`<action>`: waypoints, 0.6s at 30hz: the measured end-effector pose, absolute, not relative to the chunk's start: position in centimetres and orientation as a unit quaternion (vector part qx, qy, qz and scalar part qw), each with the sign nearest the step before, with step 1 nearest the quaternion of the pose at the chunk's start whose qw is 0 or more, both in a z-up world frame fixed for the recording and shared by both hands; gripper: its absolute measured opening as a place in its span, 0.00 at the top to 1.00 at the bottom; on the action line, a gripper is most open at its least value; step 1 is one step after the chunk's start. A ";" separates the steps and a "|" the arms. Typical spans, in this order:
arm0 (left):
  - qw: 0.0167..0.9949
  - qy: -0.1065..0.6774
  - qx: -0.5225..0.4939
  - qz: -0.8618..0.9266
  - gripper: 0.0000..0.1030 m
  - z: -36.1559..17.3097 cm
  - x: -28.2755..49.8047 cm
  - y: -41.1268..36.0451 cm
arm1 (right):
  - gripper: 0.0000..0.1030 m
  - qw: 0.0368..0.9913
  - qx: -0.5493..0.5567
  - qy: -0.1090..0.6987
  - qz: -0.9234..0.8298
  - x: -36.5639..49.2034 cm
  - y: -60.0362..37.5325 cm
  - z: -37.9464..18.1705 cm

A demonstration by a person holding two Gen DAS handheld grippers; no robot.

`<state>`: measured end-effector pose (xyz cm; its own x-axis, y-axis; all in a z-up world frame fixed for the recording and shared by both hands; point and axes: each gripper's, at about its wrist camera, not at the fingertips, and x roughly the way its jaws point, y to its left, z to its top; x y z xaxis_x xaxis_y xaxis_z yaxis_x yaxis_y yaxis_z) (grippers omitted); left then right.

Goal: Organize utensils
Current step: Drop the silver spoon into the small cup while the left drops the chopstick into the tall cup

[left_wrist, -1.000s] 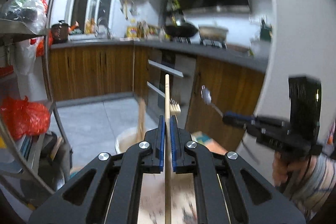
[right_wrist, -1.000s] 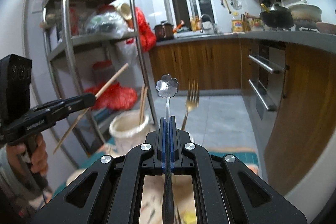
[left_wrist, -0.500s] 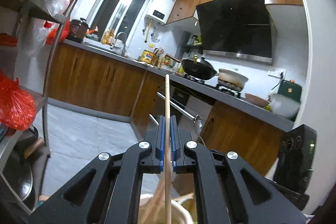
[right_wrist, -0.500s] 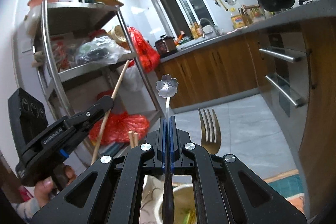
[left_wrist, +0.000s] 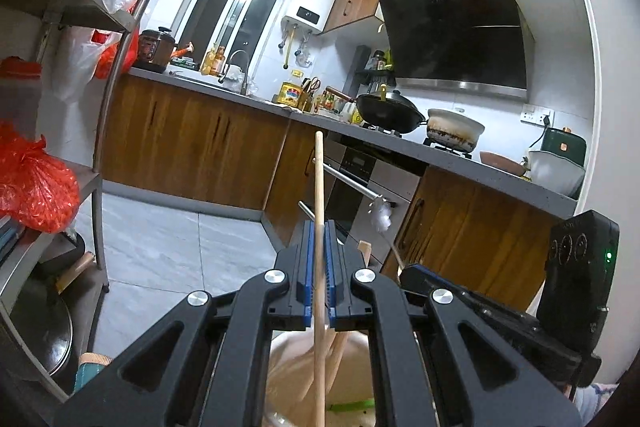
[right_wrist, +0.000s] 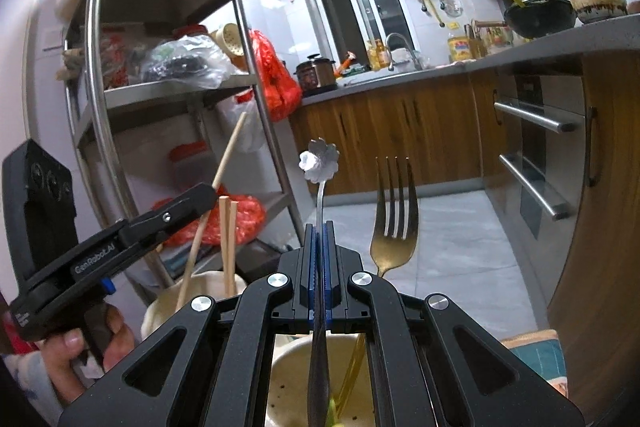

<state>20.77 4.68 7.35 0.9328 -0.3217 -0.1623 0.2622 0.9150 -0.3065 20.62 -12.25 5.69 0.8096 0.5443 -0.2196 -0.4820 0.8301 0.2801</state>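
My left gripper (left_wrist: pixel 319 251) is shut on a wooden chopstick (left_wrist: pixel 319 187) that stands upright, its lower end over a cream holder (left_wrist: pixel 352 379) below with other chopsticks in it. My right gripper (right_wrist: pixel 319 247) is shut on a steel utensil with a flower-shaped end (right_wrist: pixel 319 159), its lower part over a second cream holder (right_wrist: pixel 292 383) that holds a gold fork (right_wrist: pixel 394 227). In the right wrist view the left gripper (right_wrist: pixel 188 203) holds its chopstick (right_wrist: pixel 228 151) over the left holder (right_wrist: pixel 168 303), beside two chopsticks (right_wrist: pixel 228 243).
A steel shelf rack (right_wrist: pixel 108 107) with bags and a red sack (left_wrist: pixel 32 187) stands at the left. Wooden kitchen cabinets (left_wrist: pixel 192 151) and an oven front (right_wrist: pixel 536 163) run behind, with a wok (left_wrist: pixel 388 111) and pot on the counter. Grey tiled floor (left_wrist: pixel 176 251) lies below.
Both grippers have dropped closer to the cream holders with their utensils still held, and both views tilted up from the floor toward the cabinets. The two grippers have come nearer to each other.
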 end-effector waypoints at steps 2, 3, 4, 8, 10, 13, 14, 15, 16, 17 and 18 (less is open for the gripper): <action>0.973 0.109 -0.139 -0.151 0.95 7.3 20.4 4.9 | 0.98 0.946 0.103 0.145 0.271 20.2 -12.4 5.7; 0.972 0.113 -0.136 -0.153 0.95 7.3 20.1 5.0 | 0.99 0.946 0.099 0.146 0.272 20.0 -12.5 5.7; 0.972 0.116 -0.133 -0.153 0.95 7.2 19.9 5.0 | 0.99 0.948 0.094 0.144 0.269 19.8 -12.5 5.8; 0.974 0.123 -0.113 -0.156 0.95 6.9 18.7 4.7 | 0.99 0.949 0.092 0.140 0.269 19.5 -12.6 5.9; 0.974 0.124 -0.108 -0.157 0.95 6.8 18.3 4.6 | 0.99 0.948 0.091 0.143 0.268 19.6 -12.4 5.7; 0.973 0.129 -0.106 -0.157 0.95 6.6 18.2 4.6 | 0.99 0.944 0.084 0.170 0.270 20.0 -12.0 4.7; 0.973 0.130 -0.108 -0.158 0.95 6.6 18.3 4.6 | 0.99 0.944 0.078 0.181 0.266 20.2 -11.8 4.2; 0.972 0.130 -0.109 -0.159 0.95 6.5 18.4 4.7 | 0.99 0.944 0.075 0.185 0.263 20.2 -11.7 3.8; 0.972 0.132 -0.110 -0.161 0.95 6.5 18.4 4.7 | 0.99 0.943 0.077 0.188 0.264 20.1 -11.8 3.6; 0.972 0.134 -0.108 -0.161 0.95 6.5 18.5 4.6 | 0.99 0.943 0.082 0.186 0.264 20.0 -12.0 3.6; 0.972 0.136 -0.105 -0.161 0.95 6.4 18.6 4.5 | 0.99 0.943 0.088 0.184 0.264 20.0 -12.3 3.8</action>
<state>18.55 4.52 6.39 0.9113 -0.3414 -0.2300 0.2843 0.9260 -0.2483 19.96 -12.25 3.83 0.7931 0.5300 -0.3001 -0.4657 0.8453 0.2620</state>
